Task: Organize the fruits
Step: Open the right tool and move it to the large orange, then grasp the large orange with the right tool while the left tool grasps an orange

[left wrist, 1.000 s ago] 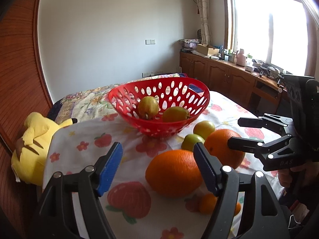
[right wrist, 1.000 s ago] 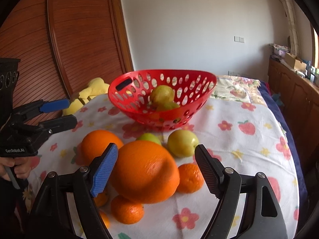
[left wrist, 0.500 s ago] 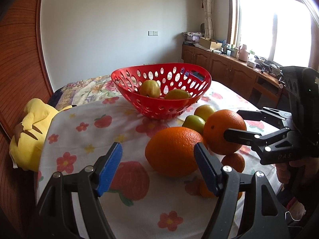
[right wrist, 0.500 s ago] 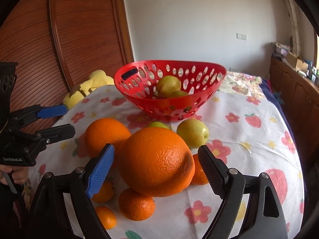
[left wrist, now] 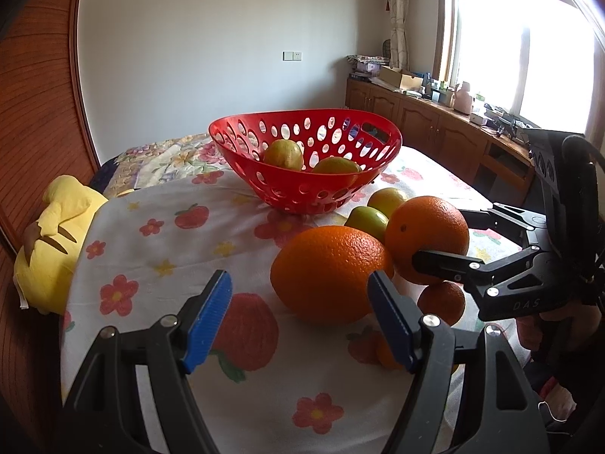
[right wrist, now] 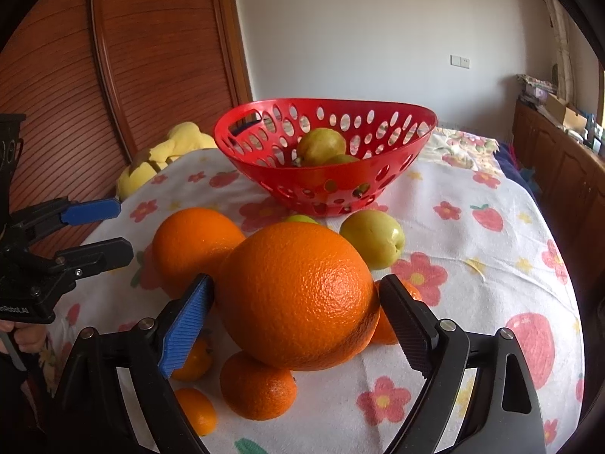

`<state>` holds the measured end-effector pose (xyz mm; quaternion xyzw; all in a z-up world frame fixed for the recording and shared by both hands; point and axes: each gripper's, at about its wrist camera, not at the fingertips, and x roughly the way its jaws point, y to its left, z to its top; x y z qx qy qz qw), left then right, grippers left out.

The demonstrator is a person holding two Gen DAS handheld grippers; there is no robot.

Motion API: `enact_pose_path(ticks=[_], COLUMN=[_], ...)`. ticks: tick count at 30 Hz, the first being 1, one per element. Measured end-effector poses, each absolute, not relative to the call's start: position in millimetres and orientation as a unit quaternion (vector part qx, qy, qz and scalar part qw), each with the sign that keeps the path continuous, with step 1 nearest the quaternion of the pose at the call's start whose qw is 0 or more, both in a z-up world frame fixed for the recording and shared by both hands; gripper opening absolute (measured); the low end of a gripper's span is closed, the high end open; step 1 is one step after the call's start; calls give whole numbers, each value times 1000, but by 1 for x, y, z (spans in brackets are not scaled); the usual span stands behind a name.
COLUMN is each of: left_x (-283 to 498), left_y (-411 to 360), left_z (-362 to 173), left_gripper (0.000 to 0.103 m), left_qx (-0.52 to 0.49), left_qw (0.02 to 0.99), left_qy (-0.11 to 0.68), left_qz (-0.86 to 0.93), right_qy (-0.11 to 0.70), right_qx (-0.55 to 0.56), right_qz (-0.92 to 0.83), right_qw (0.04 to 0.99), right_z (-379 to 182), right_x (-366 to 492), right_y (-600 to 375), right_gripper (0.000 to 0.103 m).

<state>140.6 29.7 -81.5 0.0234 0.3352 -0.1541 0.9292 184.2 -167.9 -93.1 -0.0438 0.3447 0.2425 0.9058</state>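
A red perforated basket (left wrist: 306,151) holds two greenish-yellow fruits and stands at the back of the flowered cloth; it also shows in the right wrist view (right wrist: 325,159). A large orange (right wrist: 298,295) sits between the fingers of my right gripper (right wrist: 298,325), which is open with its jaws close on either side; it also shows in the left wrist view (left wrist: 429,244). My left gripper (left wrist: 302,317) is open and empty, just short of another large orange (left wrist: 329,272). Two green fruits (right wrist: 372,238) and several small tangerines (right wrist: 259,386) lie around the oranges.
A yellow plush toy (left wrist: 56,234) lies at the cloth's left edge against a wooden sliding door. Wooden cabinets (left wrist: 435,128) run under a bright window on the right. The cloth (left wrist: 159,234) shows bare to the left of the fruit pile.
Both grippers have moved forward and lower towards the oranges. The right gripper's fingers now straddle the large orange, which before lay ahead of them. Both have stayed open.
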Motion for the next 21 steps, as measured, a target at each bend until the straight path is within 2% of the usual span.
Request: enact_pose_path(ticks=[21], left_x=[149], left_y=[7], left_z=[-87], left_gripper=[75], left_qx=[30], left_qw=[924], left_qy=[342], left_qz=[-168], right_qy=[340], right_qx=[-22], right_qz=[258], right_qw=[904], right_z=[-101], right_x=[191], right_y=[-171], right_gripper=[91])
